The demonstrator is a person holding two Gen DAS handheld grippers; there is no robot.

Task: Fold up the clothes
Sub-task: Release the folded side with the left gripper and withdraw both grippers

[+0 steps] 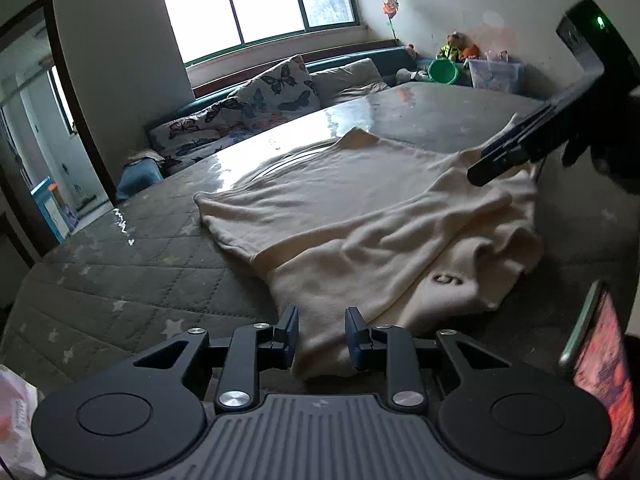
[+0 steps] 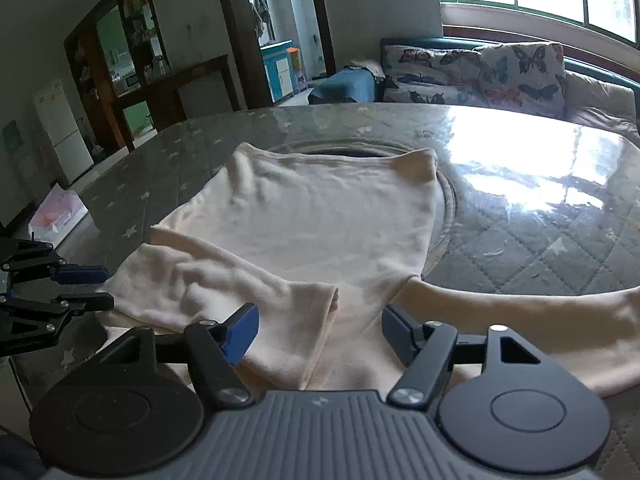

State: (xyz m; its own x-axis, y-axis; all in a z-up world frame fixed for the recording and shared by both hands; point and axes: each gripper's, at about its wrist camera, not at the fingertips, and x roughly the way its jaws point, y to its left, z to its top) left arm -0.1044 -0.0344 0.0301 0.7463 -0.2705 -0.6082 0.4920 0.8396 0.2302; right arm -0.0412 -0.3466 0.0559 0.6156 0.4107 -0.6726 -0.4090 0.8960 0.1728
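A cream long-sleeved top [image 1: 360, 216] lies spread on a grey quilted table cover [image 1: 120, 280] with star marks. One sleeve [image 2: 224, 280] is folded across the body, and the other sleeve [image 2: 520, 312] trails off to the right. My left gripper [image 1: 322, 332] hovers at the near edge of the top, its jaws a little apart, with cloth lying under the gap. From the right wrist view, that left gripper [image 2: 94, 288] sits at the cloth's left edge. My right gripper [image 2: 318, 332] stands wide open over the folded sleeve and grips nothing. It also shows in the left wrist view as the right gripper [image 1: 500, 156].
A round glass turntable [image 2: 446, 200] lies partly under the top. A phone [image 1: 600, 380] stands at the table's near right. Butterfly cushions [image 1: 276, 92] line a sofa behind the table. A green bowl [image 1: 442, 70] and a plastic box [image 1: 496, 74] sit in the corner.
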